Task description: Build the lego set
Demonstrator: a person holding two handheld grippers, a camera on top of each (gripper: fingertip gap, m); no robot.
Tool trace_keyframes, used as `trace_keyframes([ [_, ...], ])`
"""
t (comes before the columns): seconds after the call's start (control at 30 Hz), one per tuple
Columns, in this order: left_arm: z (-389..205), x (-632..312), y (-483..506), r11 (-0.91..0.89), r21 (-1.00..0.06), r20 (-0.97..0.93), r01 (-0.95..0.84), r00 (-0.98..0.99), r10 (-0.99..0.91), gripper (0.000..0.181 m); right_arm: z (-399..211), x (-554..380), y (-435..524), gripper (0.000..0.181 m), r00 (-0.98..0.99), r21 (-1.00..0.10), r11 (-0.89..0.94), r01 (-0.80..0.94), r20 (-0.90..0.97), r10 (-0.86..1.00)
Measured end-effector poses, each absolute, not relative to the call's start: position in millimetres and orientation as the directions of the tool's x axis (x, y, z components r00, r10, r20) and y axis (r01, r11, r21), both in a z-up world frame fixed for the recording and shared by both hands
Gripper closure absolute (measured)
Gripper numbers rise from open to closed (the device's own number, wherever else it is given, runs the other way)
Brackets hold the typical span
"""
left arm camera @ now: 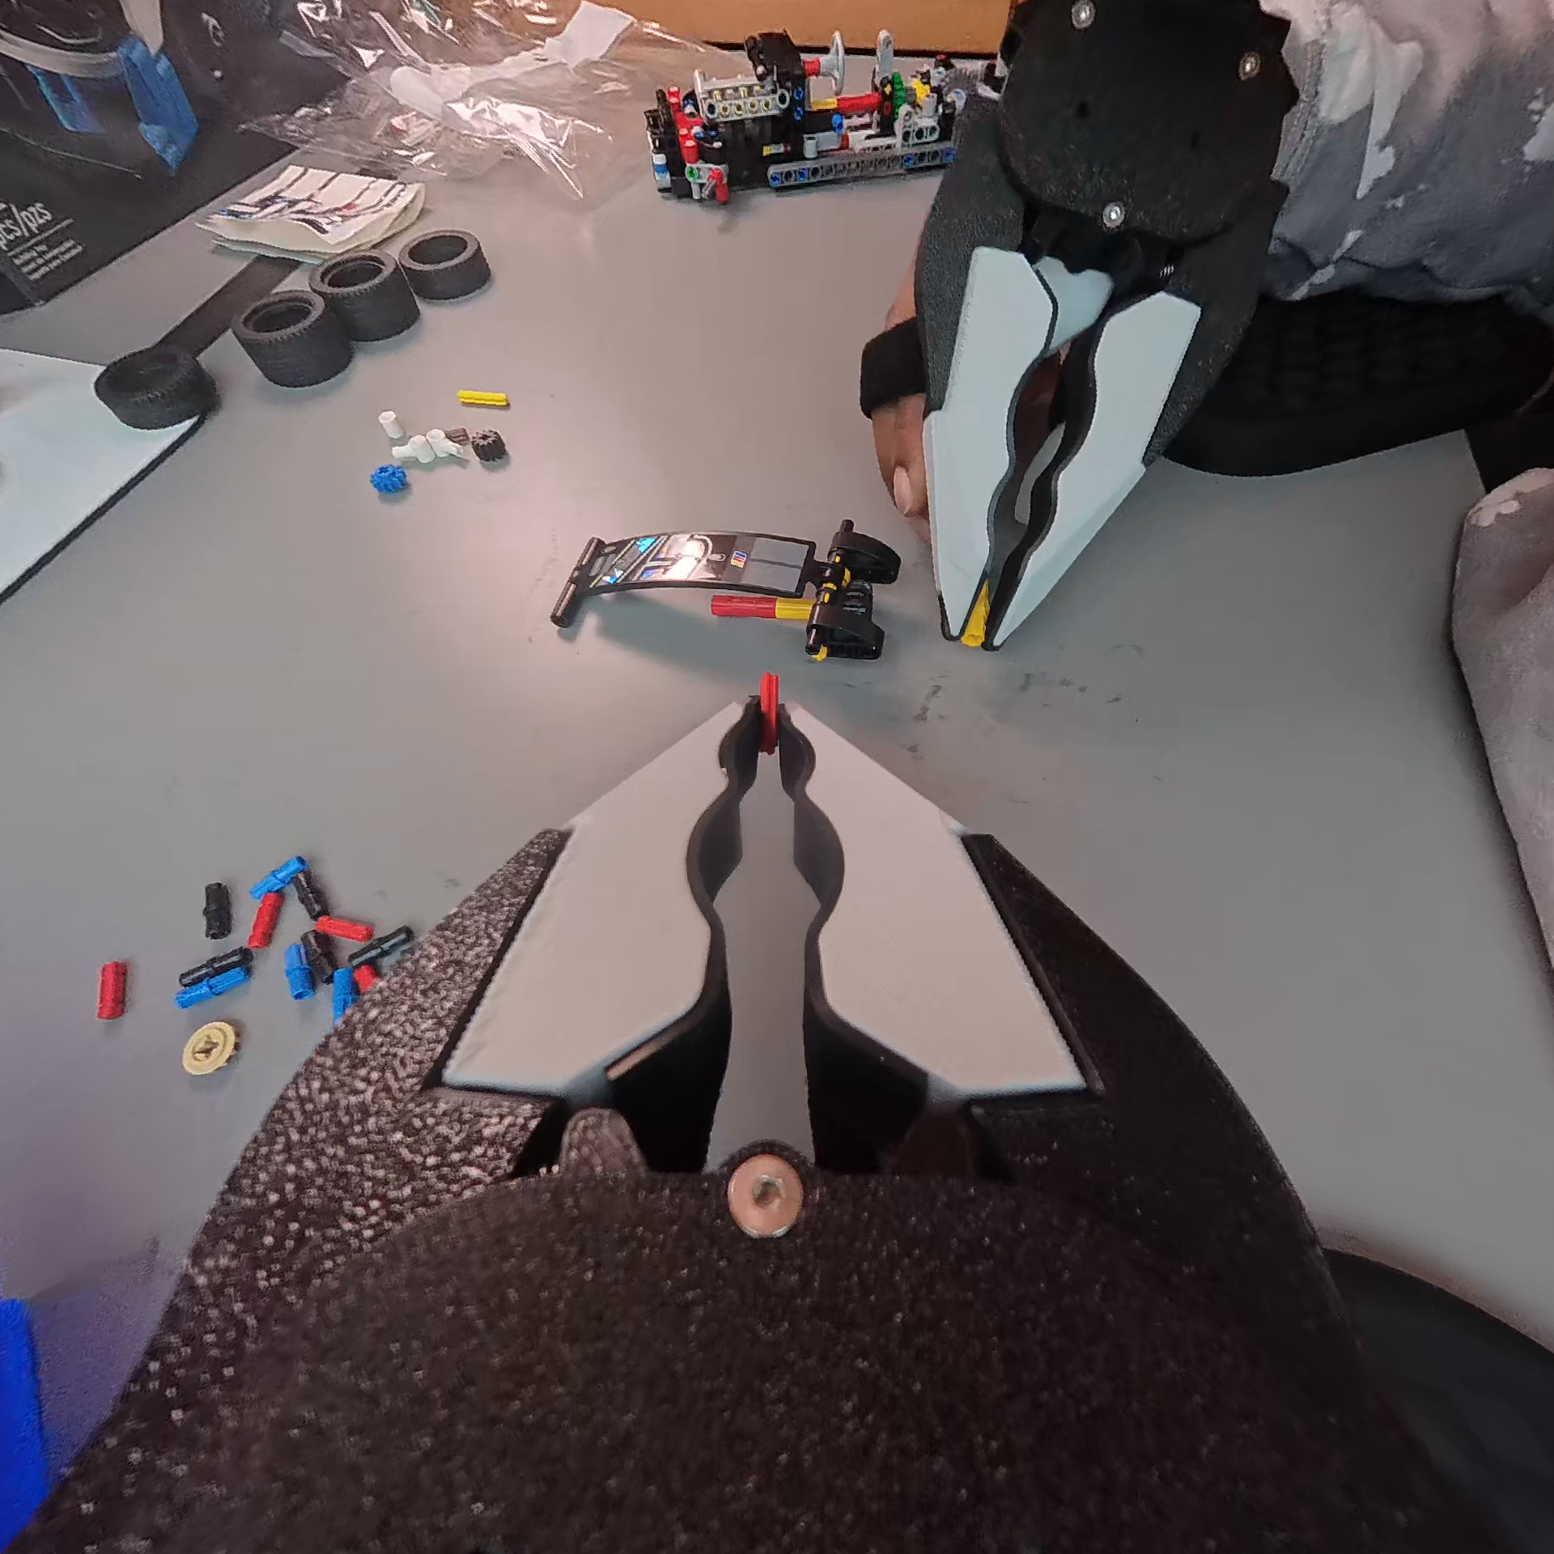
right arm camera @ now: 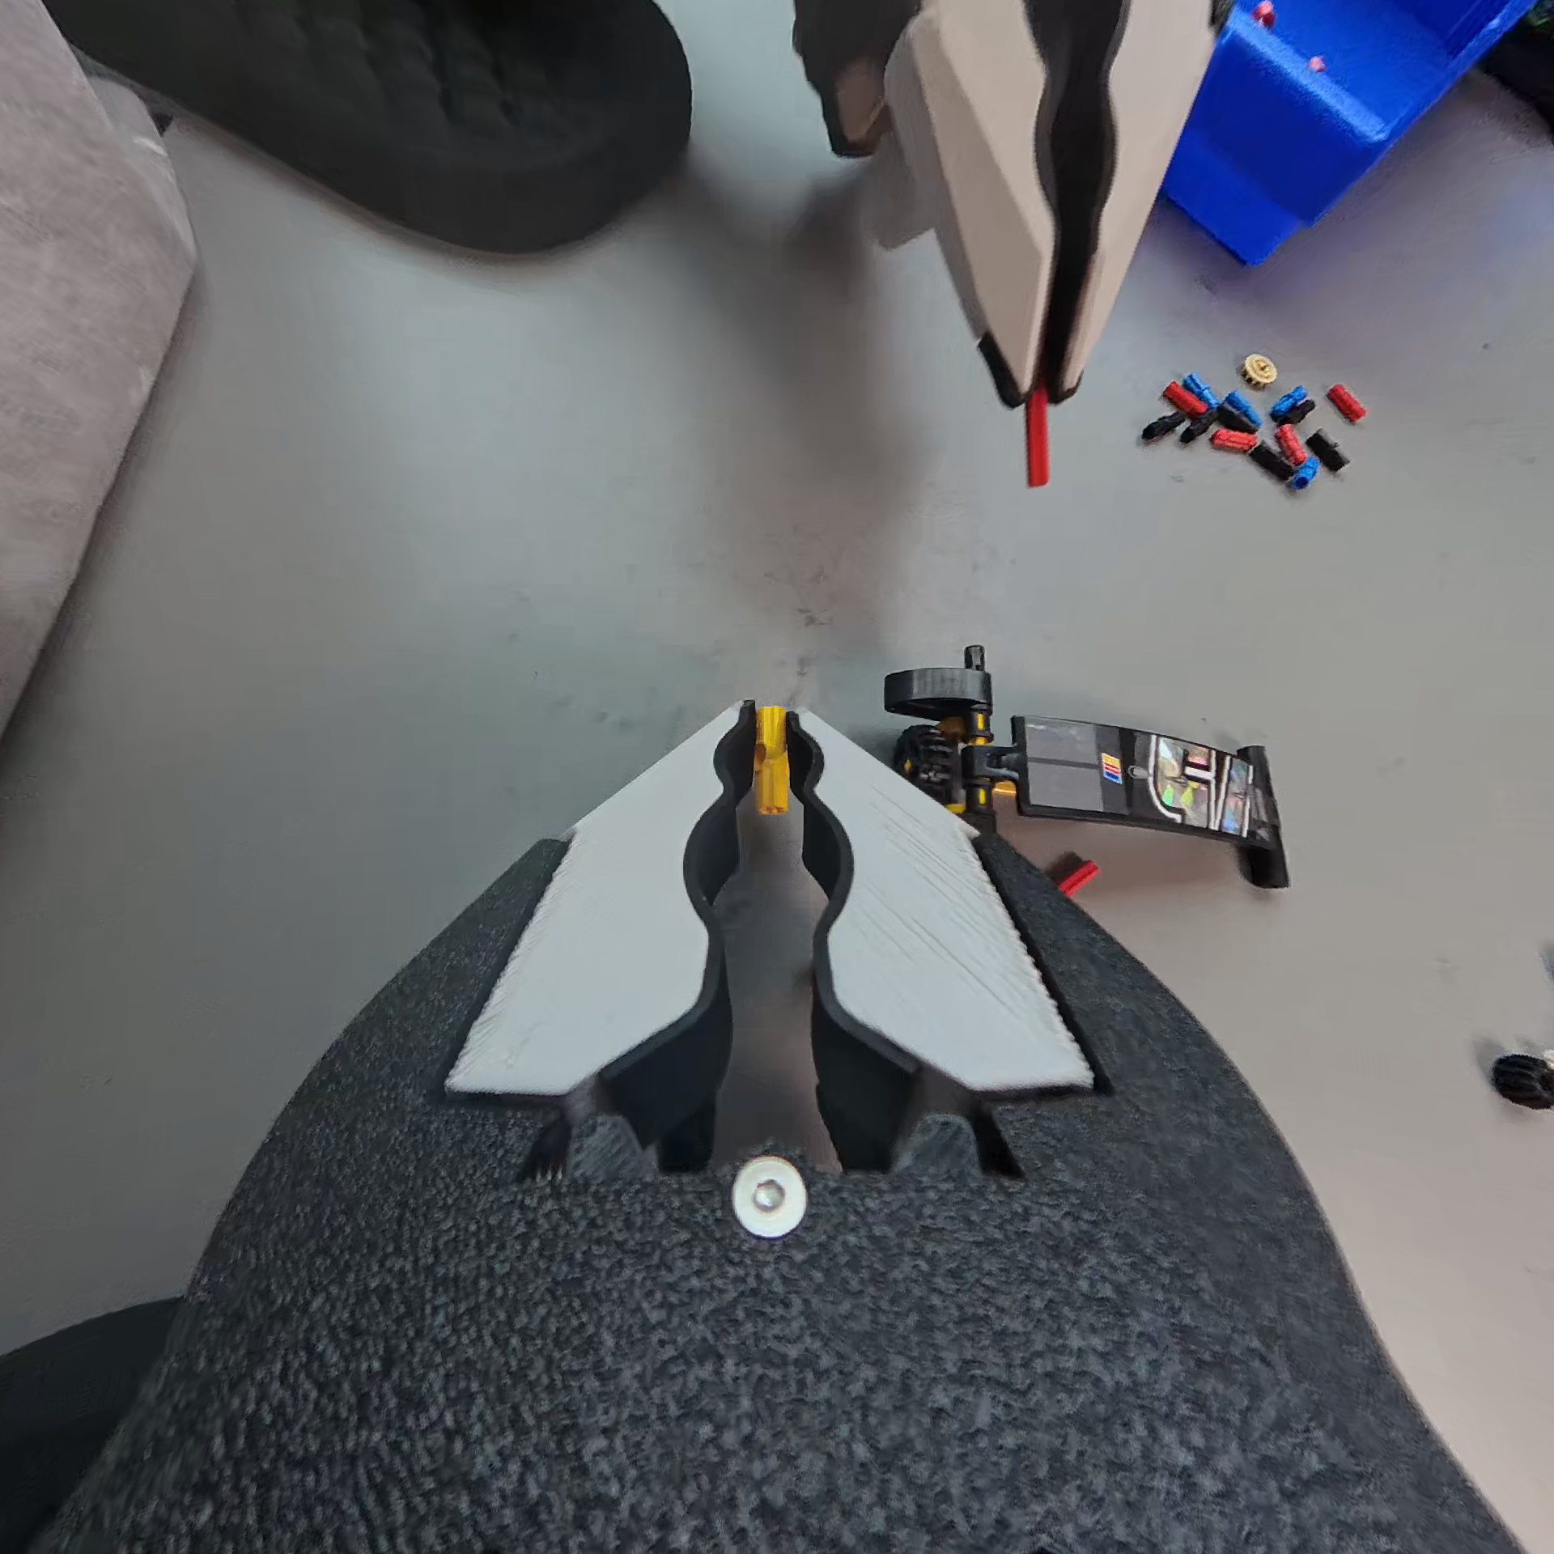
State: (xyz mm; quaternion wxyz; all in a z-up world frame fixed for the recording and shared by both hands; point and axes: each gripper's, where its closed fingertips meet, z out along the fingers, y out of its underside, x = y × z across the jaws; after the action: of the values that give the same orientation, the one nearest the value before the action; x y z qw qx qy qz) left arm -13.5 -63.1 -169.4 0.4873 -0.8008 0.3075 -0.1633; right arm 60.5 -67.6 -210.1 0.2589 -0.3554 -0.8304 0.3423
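My left gripper (left arm camera: 767, 715) is shut on a thin red axle (left arm camera: 768, 710), seen end-on here. In the right wrist view that gripper (right arm camera: 1038, 387) holds the red axle (right arm camera: 1037, 441) pointing down above the table. My right gripper (right arm camera: 769, 723) is shut on a small yellow connector (right arm camera: 770, 761). In the left wrist view the right gripper (left arm camera: 974, 631) has its tips close to the table, just right of a black wing sub-assembly (left arm camera: 715, 572), which also shows in the right wrist view (right arm camera: 1135, 774). A red and yellow axle (left arm camera: 757, 607) sticks out of the sub-assembly.
A part-built car chassis (left arm camera: 799, 118) stands at the back. Several black tyres (left arm camera: 362, 294), a sticker sheet (left arm camera: 319, 210) and plastic bags lie at the back left. Loose pins (left arm camera: 286, 933) and a tan gear (left arm camera: 210, 1047) lie at the near left. A blue bin (right arm camera: 1312, 126) stands beyond them. There is about 9 cm between the tips of the two grippers. To the tan gear (left arm camera: 210, 1047): left tips about 15 cm, right tips about 25 cm. Seen from the right wrist view (right arm camera: 1260, 362) as well.
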Motion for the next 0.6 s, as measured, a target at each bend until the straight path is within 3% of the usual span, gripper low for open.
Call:
trace_keyframes([
  [0.1,-166.3,-17.4,-60.1,-0.329,-0.891,-0.037,-0.313,0.773,-0.633,0.179,-212.2,62.1,-69.0,0.163,-0.620,-0.739,0.529,0.417,0.195,0.760],
  [0.23,-160.5,-12.5,-59.0,-0.303,-0.911,-0.022,-0.280,0.767,-0.641,0.179,-178.7,59.3,-65.0,0.155,-0.582,-0.847,0.390,0.362,0.122,0.804],
  [0.5,-133.9,-4.7,-59.2,-0.208,-0.962,0.006,-0.174,0.754,-0.657,0.179,-151.8,39.9,-27.7,0.164,-0.393,-0.911,0.311,0.270,0.191,0.900],
  [0.6,-115.2,-33.3,-47.9,-0.138,-0.976,-0.073,-0.167,0.855,-0.514,0.179,-154.3,36.3,-23.4,0.164,-0.361,-0.896,0.349,0.275,0.240,0.901],
])
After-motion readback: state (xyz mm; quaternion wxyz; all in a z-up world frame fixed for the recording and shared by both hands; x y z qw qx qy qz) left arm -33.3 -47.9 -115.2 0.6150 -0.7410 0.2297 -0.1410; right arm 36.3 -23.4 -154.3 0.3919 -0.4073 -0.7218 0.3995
